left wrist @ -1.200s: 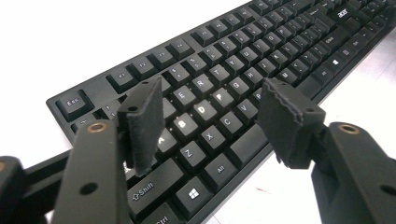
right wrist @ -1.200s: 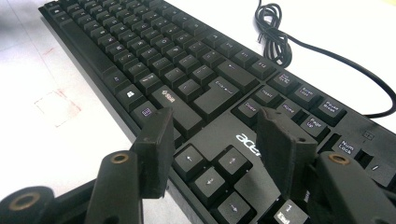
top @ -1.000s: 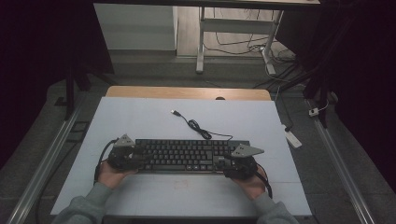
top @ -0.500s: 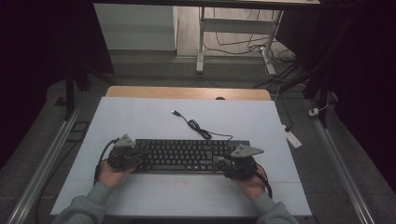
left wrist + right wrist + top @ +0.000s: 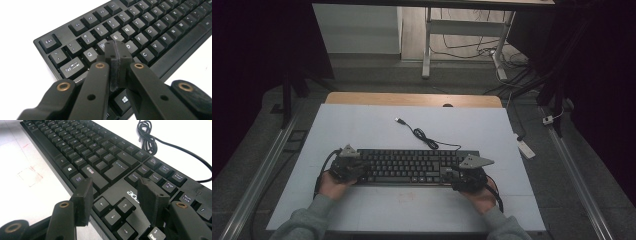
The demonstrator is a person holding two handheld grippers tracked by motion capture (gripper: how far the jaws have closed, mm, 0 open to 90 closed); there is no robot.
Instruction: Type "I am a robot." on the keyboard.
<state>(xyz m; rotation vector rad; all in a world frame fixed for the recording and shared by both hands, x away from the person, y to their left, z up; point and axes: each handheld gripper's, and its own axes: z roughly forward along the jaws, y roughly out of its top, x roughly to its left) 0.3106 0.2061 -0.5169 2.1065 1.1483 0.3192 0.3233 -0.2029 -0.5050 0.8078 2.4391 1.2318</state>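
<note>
Our left gripper (image 5: 116, 53) has just closed, empty, above the keyboard (image 5: 412, 166), while our right gripper (image 5: 115, 195) hangs parted over its arrow keys.

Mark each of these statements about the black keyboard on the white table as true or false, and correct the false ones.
1. The left gripper has its jaws pressed together over the letter keys. True.
2. The right gripper is clamped on the keyboard's cable. False: its jaws stand apart above the arrow keys, gripping nothing.
3. The black keyboard lies flat on the white table. True.
4. The keyboard's black cable is plugged into a socket. False: its plug end lies loose on the table beyond the keyboard.
5. Both grippers are at the same end of the keyboard. False: one is at each end.
</note>
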